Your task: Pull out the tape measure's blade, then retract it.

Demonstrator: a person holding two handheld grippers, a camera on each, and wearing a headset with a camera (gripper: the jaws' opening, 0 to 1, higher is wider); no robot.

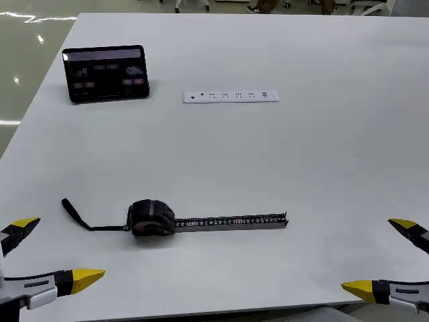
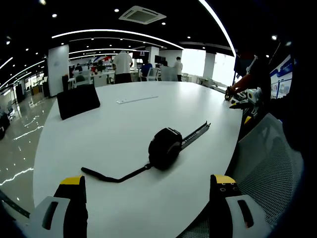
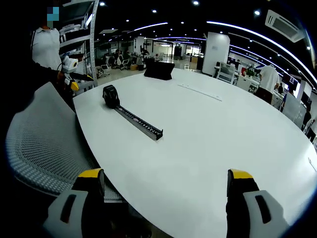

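Finds the tape measure (image 1: 151,217) low on the surface (image 1: 268,154), long axis 9-to-3: blade (image 1: 231,221) out toward 3 o'clock, strap (image 1: 72,212) toward 9. Flanking at 8 and 4 o'clock, left gripper (image 1: 57,249) and right gripper (image 1: 379,256), jaws spread, empty.

To me the table (image 1: 281,154) looks smooth and white, with a soft sheen. The case (image 1: 151,217) seems to be matt dark plastic and the blade (image 1: 231,221) thin metal; the strap (image 1: 79,216) I cannot tell. The tablet (image 1: 106,72) is glossy and the floor (image 1: 27,54) polished. The chair (image 3: 39,144) is grey mesh. The left tongs (image 2: 148,180) and right tongs (image 3: 166,173) have matt yellow tips, plastic by the look.
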